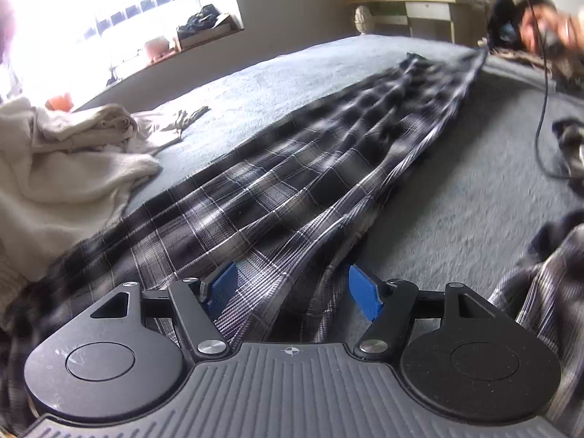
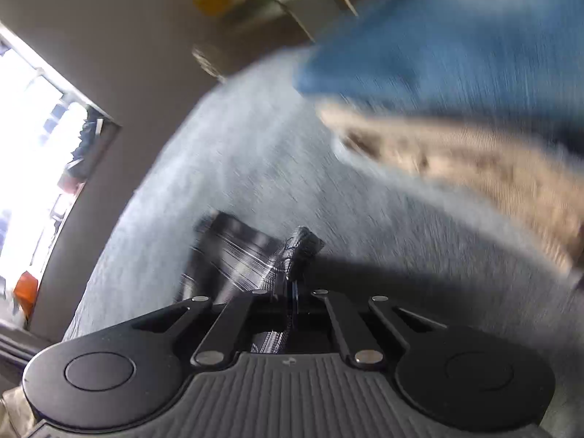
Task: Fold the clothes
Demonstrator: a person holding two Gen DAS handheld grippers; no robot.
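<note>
A black, grey and white plaid garment (image 1: 292,168) lies stretched in a long strip across the grey bedspread (image 1: 284,69). My left gripper (image 1: 294,290) is open at its near end, and the cloth's folded edge runs between the blue pads (image 1: 365,295). My right gripper (image 2: 292,284) is shut on a bunched corner of the plaid garment (image 2: 233,252), which hangs to its left. In the left wrist view the garment's far end rises to a blurred hand and the right gripper (image 1: 540,18) at the top right.
A heap of cream clothes (image 1: 62,168) lies on the left of the bed. More plaid cloth (image 1: 540,292) and a black cable (image 1: 540,120) sit on the right. A blue cloth (image 2: 456,36) and a tan one (image 2: 474,160) are blurred. A white desk (image 1: 419,11) stands behind the bed.
</note>
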